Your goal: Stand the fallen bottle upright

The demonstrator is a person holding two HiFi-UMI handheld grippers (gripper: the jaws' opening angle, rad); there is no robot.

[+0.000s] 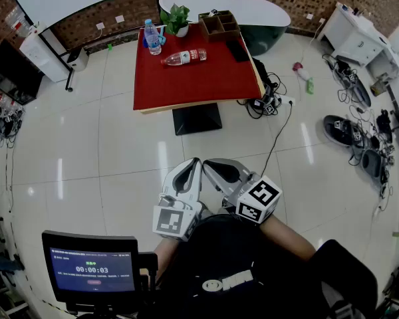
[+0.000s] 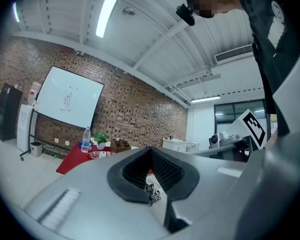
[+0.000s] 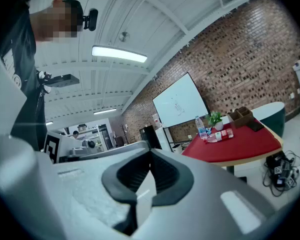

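Bottle seemingly flat on red table

The red table is left bare before the fallen bottle; behind it, room is narrowed by an upright bottle, plant and, seemingly, a box

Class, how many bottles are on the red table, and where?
2. The upright bottle stands near the far left corner of the red table; the fallen bottle lies on its side just right of it.
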